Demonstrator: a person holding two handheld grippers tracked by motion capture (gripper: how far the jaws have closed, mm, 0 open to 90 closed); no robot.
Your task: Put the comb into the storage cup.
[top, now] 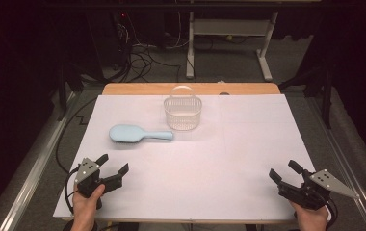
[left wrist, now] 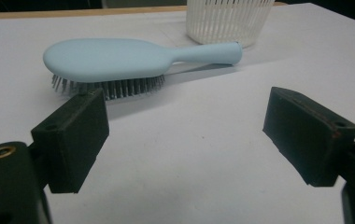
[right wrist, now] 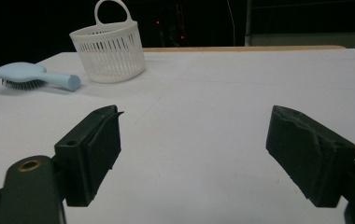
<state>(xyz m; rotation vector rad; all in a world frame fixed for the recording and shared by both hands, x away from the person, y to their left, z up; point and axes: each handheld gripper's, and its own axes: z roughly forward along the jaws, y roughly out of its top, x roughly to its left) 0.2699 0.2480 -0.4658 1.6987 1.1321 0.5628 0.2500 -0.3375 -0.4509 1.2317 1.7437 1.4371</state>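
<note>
A light blue hairbrush [top: 135, 134] lies bristles down on the white table cover, its handle pointing right toward a white slatted basket [top: 183, 111] with a loop handle. My left gripper [top: 113, 164] rests near the front left corner, open and empty, a short way in front of the hairbrush [left wrist: 119, 60]. The basket [left wrist: 227, 21] stands just behind the handle's tip. My right gripper [top: 284, 170] sits open and empty near the front right corner, far from the hairbrush [right wrist: 33, 77] and basket [right wrist: 108, 46].
The white cover [top: 248, 144] spans the table, with a wooden edge [top: 137, 88] at the back. Behind it stand table legs [top: 265, 53] and cables on a dark floor. A metal rail [top: 32, 168] runs along the left side.
</note>
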